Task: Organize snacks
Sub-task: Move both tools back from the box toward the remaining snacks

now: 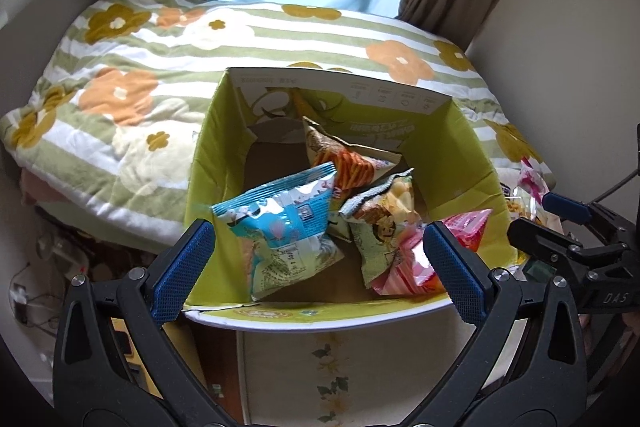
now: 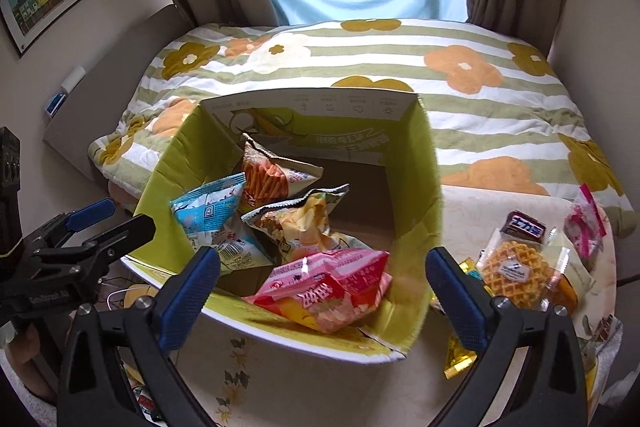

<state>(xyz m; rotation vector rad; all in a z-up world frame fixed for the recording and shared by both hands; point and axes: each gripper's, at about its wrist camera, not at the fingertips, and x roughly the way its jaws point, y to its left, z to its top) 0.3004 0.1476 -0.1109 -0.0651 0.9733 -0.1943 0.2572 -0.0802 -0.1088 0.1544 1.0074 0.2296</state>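
Note:
A green-lined cardboard box (image 1: 332, 81) (image 2: 304, 99) stands open on a table by the bed. Inside lie a blue bag (image 1: 280, 223) (image 2: 208, 211), an orange stick-snack bag (image 1: 344, 163) (image 2: 268, 179), a yellow chip bag (image 1: 384, 223) (image 2: 300, 219) and a pink bag (image 1: 404, 267) (image 2: 328, 291). My left gripper (image 1: 320, 267) (image 2: 116, 219) hangs open over the box's near left rim, holding nothing. My right gripper (image 2: 320, 291) (image 1: 544, 221) is open above the near right rim. The pink bag rests in the box below it, free of the pads.
On the cream tablecloth (image 2: 304, 379) right of the box lie a wrapped waffle (image 2: 512, 271), a chocolate bar (image 2: 524, 225), a small pink packet (image 2: 586, 223) and gold-wrapped sweets (image 2: 458, 359). A flowered striped quilt (image 1: 160, 67) covers the bed behind. Cables and clutter lie on the floor at left.

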